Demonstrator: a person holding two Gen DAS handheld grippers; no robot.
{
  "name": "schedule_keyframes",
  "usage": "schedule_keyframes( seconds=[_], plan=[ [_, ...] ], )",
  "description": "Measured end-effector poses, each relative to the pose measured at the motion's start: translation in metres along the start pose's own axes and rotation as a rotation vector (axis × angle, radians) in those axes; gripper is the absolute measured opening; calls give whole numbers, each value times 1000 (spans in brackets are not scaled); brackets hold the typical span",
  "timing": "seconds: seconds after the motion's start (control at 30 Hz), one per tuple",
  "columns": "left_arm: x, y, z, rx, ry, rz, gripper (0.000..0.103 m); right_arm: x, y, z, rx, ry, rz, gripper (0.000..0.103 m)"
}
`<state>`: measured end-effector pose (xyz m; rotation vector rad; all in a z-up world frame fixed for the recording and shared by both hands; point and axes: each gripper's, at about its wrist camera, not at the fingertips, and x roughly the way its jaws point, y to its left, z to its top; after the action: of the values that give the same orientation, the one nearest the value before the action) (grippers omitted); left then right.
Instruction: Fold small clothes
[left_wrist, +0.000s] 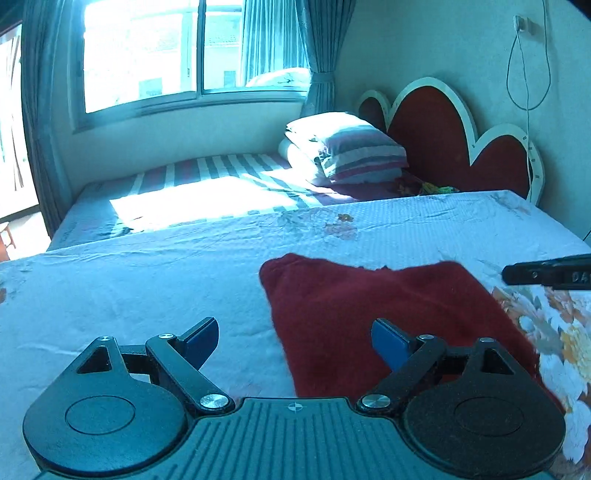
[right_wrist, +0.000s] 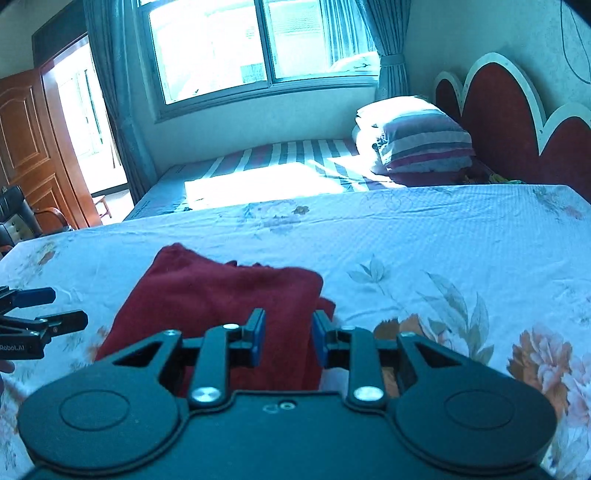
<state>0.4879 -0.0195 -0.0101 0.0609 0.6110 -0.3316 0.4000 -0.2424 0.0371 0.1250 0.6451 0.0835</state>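
Observation:
A dark red garment (left_wrist: 388, 310) lies partly folded on the floral sheet (left_wrist: 147, 288). My left gripper (left_wrist: 293, 341) is wide open over the garment's near left edge, holding nothing. In the right wrist view the garment (right_wrist: 221, 291) lies just ahead. My right gripper (right_wrist: 288, 334) is open with a narrow gap above the garment's near right edge, where a fold sticks out. The left gripper (right_wrist: 48, 308) shows at the left edge of the right wrist view, open. The right gripper's finger (left_wrist: 546, 273) shows at the right edge of the left wrist view.
Behind the work surface is a striped bed (left_wrist: 207, 177) with stacked pillows (left_wrist: 351, 147) and a red scalloped headboard (left_wrist: 443, 136). A window (left_wrist: 147, 55) and curtains are at the back. A wooden door (right_wrist: 26, 147) and chair stand at left.

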Motion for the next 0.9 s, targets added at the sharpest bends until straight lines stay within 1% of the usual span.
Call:
schedule_keyframes(
  seconds=[0.03,0.1,0.13,0.2,0.23,0.27,0.3,0.33,0.37,0.4,0.47,0.5,0.6,0.67,0.73,0.77,0.83,0.87,0.9],
  plan=[
    [12,-2,9,0,7,-15,85,12,-3,6,1,8,9,24],
    [38,-11,18,38,39,5,78,34,-7,16,-12,19,21,23],
    [51,-13,20,45,54,11,78,45,-8,19,-15,22,27,21],
    [76,-16,17,52,99,46,78,62,-10,21,-20,36,58,19],
    [86,-16,13,50,123,48,78,69,-11,21,-39,43,56,15],
    [94,-16,10,28,133,33,79,79,-10,18,-71,69,34,12],
    [98,-18,9,19,132,40,80,94,-12,12,-101,137,-15,11],
    [100,-25,8,43,123,61,80,103,-16,3,-104,162,-13,10],
    [101,-31,7,66,119,80,80,102,-19,0,-106,130,-7,10],
    [101,-34,8,76,119,88,80,101,-22,-1,-93,128,1,10],
    [97,-34,11,84,116,94,80,98,-22,2,-93,136,1,19],
    [92,-34,13,92,111,100,80,92,-21,4,-93,130,-10,26],
    [74,-34,17,116,78,105,80,65,-22,10,-82,70,13,27],
    [64,-33,15,105,76,94,80,47,-19,12,-87,47,30,31],
    [60,-35,9,106,78,95,80,34,-15,8,-90,35,55,43],
    [62,-35,5,110,87,99,80,32,-12,5,-94,37,65,45],
    [65,-34,-3,94,87,110,88,40,-5,-2,-122,80,73,44],
    [67,-33,-4,90,87,116,92,53,-2,-6,-136,136,48,44],
    [68,-33,-5,91,86,121,94,66,-1,-11,-134,193,32,44]
  ],
)
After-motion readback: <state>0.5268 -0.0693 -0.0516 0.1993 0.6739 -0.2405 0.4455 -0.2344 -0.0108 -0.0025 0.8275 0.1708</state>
